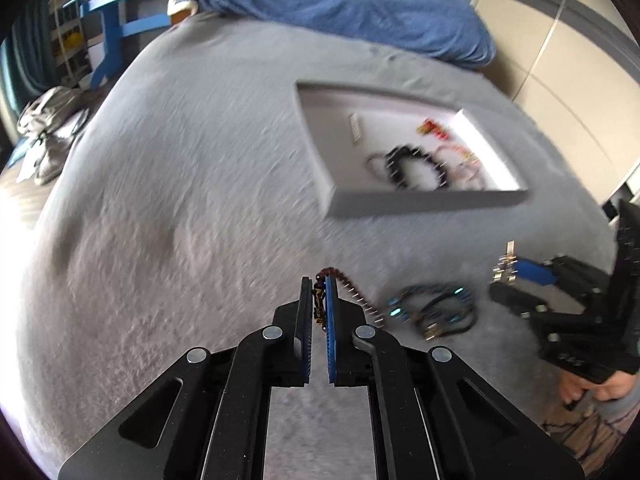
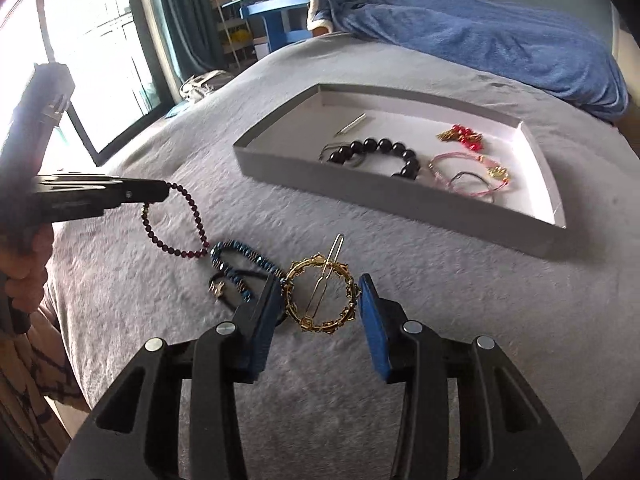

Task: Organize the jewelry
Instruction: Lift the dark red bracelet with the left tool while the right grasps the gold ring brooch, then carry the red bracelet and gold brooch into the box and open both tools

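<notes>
My left gripper (image 1: 319, 286) is shut on a dark red bead bracelet (image 1: 352, 292); in the right wrist view that bracelet (image 2: 176, 224) hangs from the left gripper (image 2: 162, 191) above the bed. My right gripper (image 2: 320, 292) is open, its fingers on either side of a gold ring-shaped hair clip (image 2: 320, 300) lying on the bed. A blue bead bracelet with a dark cord (image 2: 236, 268) lies just left of it, also seen in the left wrist view (image 1: 432, 308). A shallow grey box (image 2: 400, 204) holds a black bead bracelet (image 2: 380, 156), pink cords (image 2: 468, 176) and a red-gold piece (image 2: 462, 134).
Everything lies on a grey bed cover (image 2: 360, 360). A blue blanket (image 2: 480, 40) lies at the far end of the bed. A blue table (image 2: 276, 12) and shelves stand behind it, a window (image 2: 100, 60) to the left. The box also shows in the left wrist view (image 1: 424, 200).
</notes>
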Available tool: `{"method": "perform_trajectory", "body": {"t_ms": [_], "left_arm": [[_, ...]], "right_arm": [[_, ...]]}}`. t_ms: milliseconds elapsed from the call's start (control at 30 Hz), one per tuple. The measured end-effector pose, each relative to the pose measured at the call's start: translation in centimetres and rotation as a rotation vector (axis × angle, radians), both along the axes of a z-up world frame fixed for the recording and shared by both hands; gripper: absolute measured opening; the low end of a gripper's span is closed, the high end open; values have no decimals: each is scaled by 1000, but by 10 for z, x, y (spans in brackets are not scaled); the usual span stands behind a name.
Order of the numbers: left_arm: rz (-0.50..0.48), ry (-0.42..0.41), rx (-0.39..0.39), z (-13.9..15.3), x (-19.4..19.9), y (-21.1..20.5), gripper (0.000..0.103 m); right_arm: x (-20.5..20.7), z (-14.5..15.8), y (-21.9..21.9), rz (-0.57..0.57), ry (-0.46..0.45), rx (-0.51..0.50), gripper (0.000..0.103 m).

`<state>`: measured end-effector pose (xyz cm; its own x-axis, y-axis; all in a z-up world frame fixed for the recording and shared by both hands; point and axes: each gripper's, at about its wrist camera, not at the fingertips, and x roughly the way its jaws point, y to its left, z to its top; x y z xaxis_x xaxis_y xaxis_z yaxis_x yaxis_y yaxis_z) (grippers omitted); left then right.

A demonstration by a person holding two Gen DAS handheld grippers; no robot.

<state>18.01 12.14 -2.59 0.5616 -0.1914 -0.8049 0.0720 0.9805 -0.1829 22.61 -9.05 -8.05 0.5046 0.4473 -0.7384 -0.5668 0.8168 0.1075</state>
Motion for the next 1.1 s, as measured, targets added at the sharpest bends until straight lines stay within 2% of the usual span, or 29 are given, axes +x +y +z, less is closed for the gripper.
{"method": "perform_trajectory", "body": {"t_ms": [200,767,1100], "left_arm": [[-30,-41,-50,19,7,-14,7],[-72,-136,-47,71,47,-41,7],[-50,-128,-27,71,87,-53,7]], "right_arm": [[6,7,-2,-12,-15,12,40],[44,42,-18,-43,-61,8,40],[93,59,-39,-78,-58,-34,40]]}}
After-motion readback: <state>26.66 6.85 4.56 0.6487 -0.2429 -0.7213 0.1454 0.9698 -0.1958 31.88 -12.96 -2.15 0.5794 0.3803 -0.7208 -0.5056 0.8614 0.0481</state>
